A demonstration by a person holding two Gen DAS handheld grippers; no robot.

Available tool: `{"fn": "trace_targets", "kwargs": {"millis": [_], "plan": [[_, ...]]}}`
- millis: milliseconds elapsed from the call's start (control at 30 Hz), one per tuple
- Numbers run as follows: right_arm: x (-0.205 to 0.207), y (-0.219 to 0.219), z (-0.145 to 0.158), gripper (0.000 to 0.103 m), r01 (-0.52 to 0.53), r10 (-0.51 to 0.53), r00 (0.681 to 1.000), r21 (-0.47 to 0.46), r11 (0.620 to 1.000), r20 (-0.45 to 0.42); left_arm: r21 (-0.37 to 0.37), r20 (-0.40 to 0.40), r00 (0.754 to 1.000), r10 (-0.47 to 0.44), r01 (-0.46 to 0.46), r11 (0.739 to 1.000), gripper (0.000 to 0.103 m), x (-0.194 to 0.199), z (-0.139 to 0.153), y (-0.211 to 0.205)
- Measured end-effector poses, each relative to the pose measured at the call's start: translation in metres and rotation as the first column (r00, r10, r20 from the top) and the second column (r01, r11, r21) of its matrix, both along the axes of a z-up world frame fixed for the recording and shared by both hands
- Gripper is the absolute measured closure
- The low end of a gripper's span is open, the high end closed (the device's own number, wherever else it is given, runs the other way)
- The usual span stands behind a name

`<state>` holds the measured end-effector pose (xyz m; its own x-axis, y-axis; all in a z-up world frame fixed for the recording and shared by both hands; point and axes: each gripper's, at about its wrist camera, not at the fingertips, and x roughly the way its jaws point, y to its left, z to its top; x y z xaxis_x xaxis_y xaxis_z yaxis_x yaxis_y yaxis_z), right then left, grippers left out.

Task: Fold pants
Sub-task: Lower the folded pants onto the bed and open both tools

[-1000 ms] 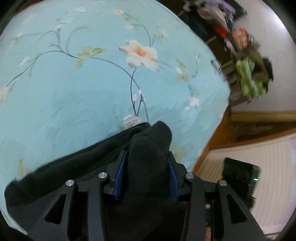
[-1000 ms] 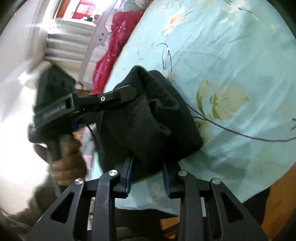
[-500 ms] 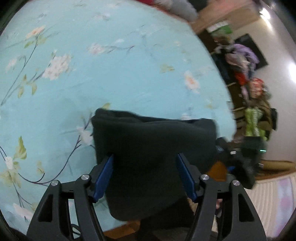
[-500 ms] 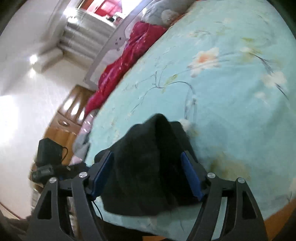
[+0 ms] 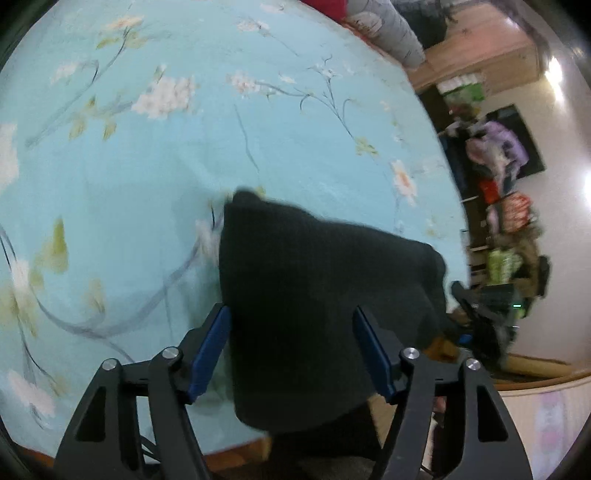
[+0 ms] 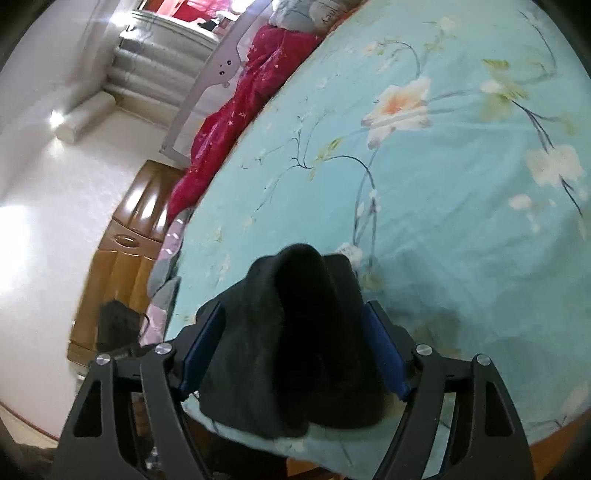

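While my left hand-held gripper [image 5: 291, 354] is opening, its 2 blue pads stand apart on either side of the folded black pants [image 5: 317, 306], and I see no pad pressing the cloth. My right hand-held gripper [image 6: 291, 354] is opening as well, with the same bundle lying between its spread jaws. The pants [image 6: 291, 343] rest on the blue flowered bed [image 6: 443, 206], right at its near edge, and part of the bundle seems to overhang the wooden rail.

That edge is my main worry. With both grips released, the thick bundle could slide or tip off the bed, since little sheet lies under its near side. The fleecy cloth is springy, so the top fold may lift and the stack fall open once nothing holds it down. If I pull either hand-held gripper back carelessly, a pad could catch the fabric and drag a layer out of line.

As for writing, I can read none with confidence. A grey cushion [image 6: 314, 14] at the far end of the bed carries some dark lettering, but it is too small and blurred to make out, and the pants show no label.
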<state>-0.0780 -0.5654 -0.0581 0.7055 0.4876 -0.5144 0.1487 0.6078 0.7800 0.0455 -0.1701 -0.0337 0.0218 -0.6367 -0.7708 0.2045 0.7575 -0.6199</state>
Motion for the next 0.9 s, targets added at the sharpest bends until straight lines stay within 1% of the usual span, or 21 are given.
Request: {"fn": "trace_targets", "kwargs": {"millis": [33,100,167,200,233,267,400,433,467,500,533,567,600,700,733,767,833,867,900], "plan": [[-0.001,0.000,-0.003,0.025,-0.007,0.007,1.000,-0.004,1.000,-0.008,-0.008,-0.013,1.000,-0.003,0.003,1.000,0.031,-0.004,-0.005,0.001],[0.003,0.007,-0.010,0.025,-0.026,0.026,0.999,-0.003,1.000,-0.032,0.010,-0.031,0.999,-0.009,0.009,1.000,0.031,-0.010,-0.011,-0.002],[0.009,0.017,-0.017,0.025,-0.060,0.060,0.996,-0.003,0.998,-0.065,0.023,-0.068,0.998,-0.014,0.016,1.000,0.031,-0.010,-0.023,-0.007],[0.010,0.020,-0.021,0.025,-0.067,0.066,0.995,-0.013,0.998,-0.077,0.018,-0.087,0.996,-0.013,0.015,1.000,0.029,-0.010,-0.028,-0.010],[0.012,0.024,-0.022,0.024,-0.073,0.072,0.994,-0.017,0.997,-0.078,0.008,-0.100,0.995,-0.011,0.012,1.000,0.026,-0.008,-0.032,-0.012],[0.008,0.024,-0.023,0.022,-0.076,0.074,0.995,-0.019,0.997,-0.074,0.006,-0.101,0.995,-0.009,0.009,1.000,0.025,-0.006,-0.035,-0.015],[0.014,0.027,-0.026,0.021,-0.110,0.109,0.992,-0.003,0.994,-0.069,-0.016,-0.102,0.995,0.001,-0.003,1.000,0.023,-0.009,-0.044,-0.027],[0.014,0.028,-0.029,0.021,-0.131,0.131,0.989,-0.010,0.991,-0.065,-0.010,-0.098,0.995,0.000,-0.001,1.000,0.025,-0.010,-0.046,-0.030],[0.017,0.033,-0.031,0.023,-0.153,0.150,0.987,-0.042,0.987,-0.060,-0.007,-0.092,0.996,-0.003,0.002,1.000,0.030,-0.011,-0.046,-0.030],[0.013,0.035,-0.031,0.029,-0.159,0.155,0.986,-0.068,0.985,-0.062,-0.011,-0.086,0.996,-0.010,0.009,1.000,0.043,-0.013,-0.043,-0.034],[0.013,0.039,-0.028,0.031,-0.160,0.154,0.986,-0.093,0.983,-0.070,-0.028,-0.081,0.997,-0.016,0.014,1.000,0.053,-0.013,-0.039,-0.034],[0.012,0.039,-0.023,0.037,-0.165,0.160,0.985,-0.087,0.982,-0.069,-0.044,-0.077,0.997,-0.017,0.014,0.999,0.057,-0.013,-0.035,-0.030],[0.014,0.042,-0.018,0.041,-0.168,0.164,0.985,-0.086,0.982,-0.060,-0.063,-0.075,0.997,-0.014,0.009,0.998,0.062,-0.012,-0.031,-0.027],[0.011,0.044,-0.002,0.043,-0.168,0.167,0.986,-0.069,0.983,-0.024,-0.123,-0.066,0.998,-0.003,-0.005,0.992,0.068,-0.009,-0.017,-0.015],[0.013,0.046,0.004,0.043,-0.170,0.169,0.986,-0.061,0.984,-0.010,-0.147,-0.053,0.999,0.004,-0.011,0.989,0.068,-0.007,-0.009,-0.012],[0.016,0.049,0.010,0.043,-0.173,0.173,0.985,-0.057,0.983,0.004,-0.153,-0.035,0.999,0.017,-0.022,0.988,0.068,-0.004,0.000,-0.007],[0.026,0.054,0.018,0.043,-0.184,0.184,0.982,-0.022,0.983,0.027,-0.162,0.027,0.998,0.054,-0.049,0.986,0.068,0.003,0.023,0.003],[0.036,0.059,0.023,0.043,-0.192,0.191,0.980,-0.001,0.981,0.046,-0.169,0.059,0.995,0.079,-0.068,0.983,0.068,0.008,0.036,0.011],[0.044,0.063,0.027,0.043,-0.201,0.200,0.978,0.001,0.980,0.060,-0.169,0.078,0.993,0.092,-0.078,0.983,0.068,0.011,0.044,0.016]]}}
